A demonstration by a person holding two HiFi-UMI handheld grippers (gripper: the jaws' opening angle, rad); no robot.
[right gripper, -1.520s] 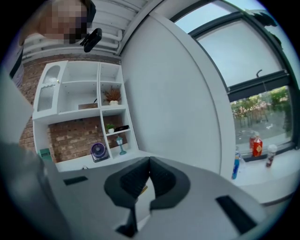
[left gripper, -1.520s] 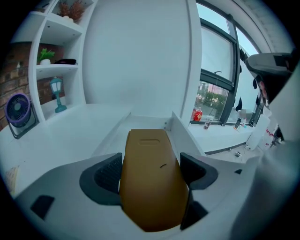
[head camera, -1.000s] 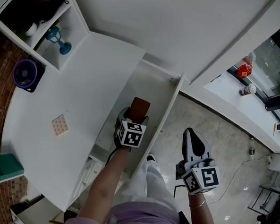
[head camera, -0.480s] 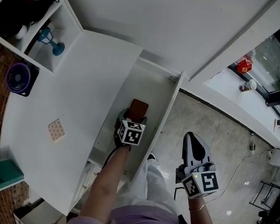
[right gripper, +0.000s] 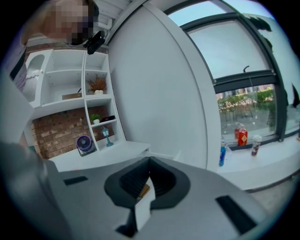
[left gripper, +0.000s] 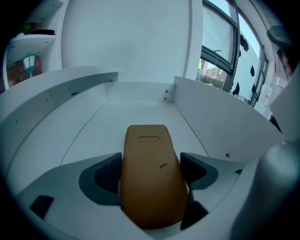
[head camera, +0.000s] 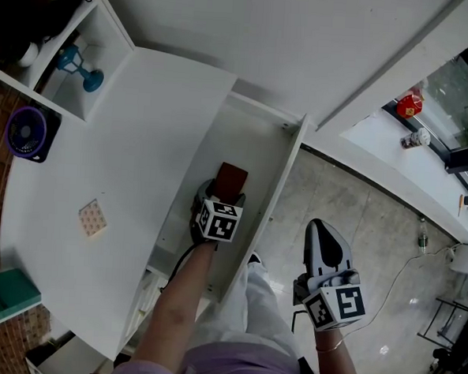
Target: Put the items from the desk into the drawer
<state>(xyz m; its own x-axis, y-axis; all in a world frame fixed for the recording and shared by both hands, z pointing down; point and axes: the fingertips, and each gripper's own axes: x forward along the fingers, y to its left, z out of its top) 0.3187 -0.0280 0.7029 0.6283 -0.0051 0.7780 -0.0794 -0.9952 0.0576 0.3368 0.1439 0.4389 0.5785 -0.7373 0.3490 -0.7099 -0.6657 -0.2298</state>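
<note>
A brown case point(head camera: 232, 177) point(left gripper: 151, 173) is held inside the open white drawer point(head camera: 286, 181) point(left gripper: 220, 124), low over its floor. My left gripper point(head camera: 224, 194) point(left gripper: 150, 165) is shut on it, a dark pad on each side. My right gripper point(head camera: 321, 225) point(right gripper: 149, 177) hangs right of the drawer over the tiled floor, shut with nothing between its jaws. On the white desk point(head camera: 134, 144) lies a small checkered square pad point(head camera: 92, 218).
A purple fan point(head camera: 25, 130) point(right gripper: 85, 144) stands at the desk's left end. A teal book point(head camera: 6, 291) lies lower left. A blue lamp figure point(head camera: 74, 65) stands in the shelf unit. Bottles point(right gripper: 241, 135) stand on the window sill at right.
The head view drifted slightly. My left gripper stays in the drawer with the brown case; the right gripper has hardly moved.
</note>
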